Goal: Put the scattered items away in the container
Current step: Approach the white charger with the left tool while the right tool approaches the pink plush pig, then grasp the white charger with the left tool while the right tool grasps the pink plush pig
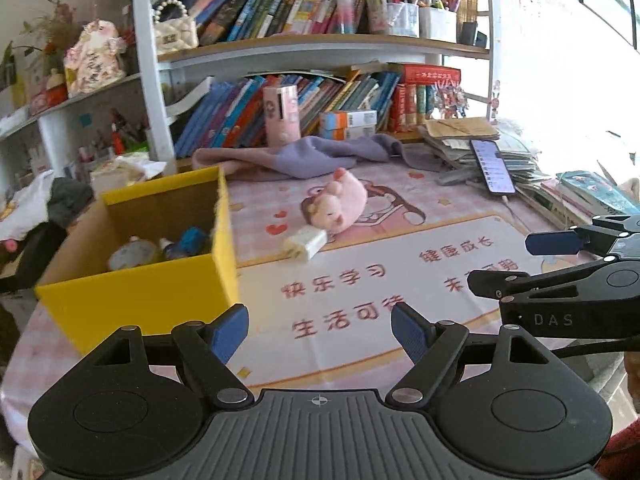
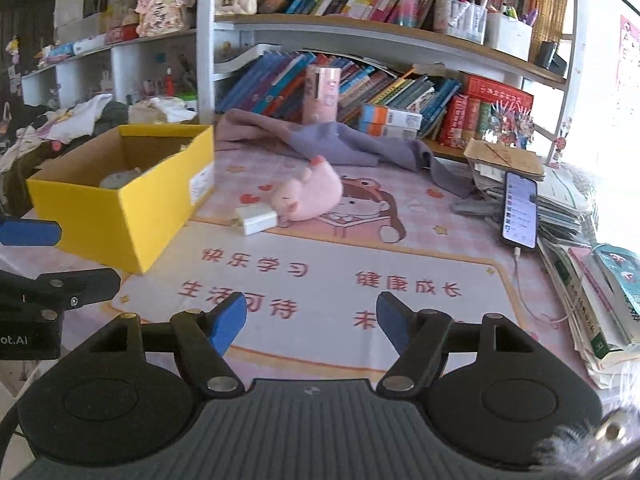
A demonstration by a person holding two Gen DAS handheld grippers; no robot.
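A yellow cardboard box (image 1: 136,300) (image 2: 120,208) stands at the left of the table with several small items inside. Right of it lie a pink plush pig (image 1: 340,202) (image 2: 306,196) and a white charger block (image 1: 306,242) (image 2: 256,219) touching the pig. My left gripper (image 1: 320,330) is open and empty, hovering over the mat just right of the box's near corner. My right gripper (image 2: 310,320) is open and empty over the mat's printed red characters, well short of the pig. Each gripper also shows at the edge of the other's view.
A purple cloth (image 2: 340,140) lies behind the pig. A lit phone (image 2: 520,210) with a cable leans on a stack of books and papers (image 2: 580,240) at the right. Bookshelves (image 1: 320,48) close off the back. Clothes are piled left of the box.
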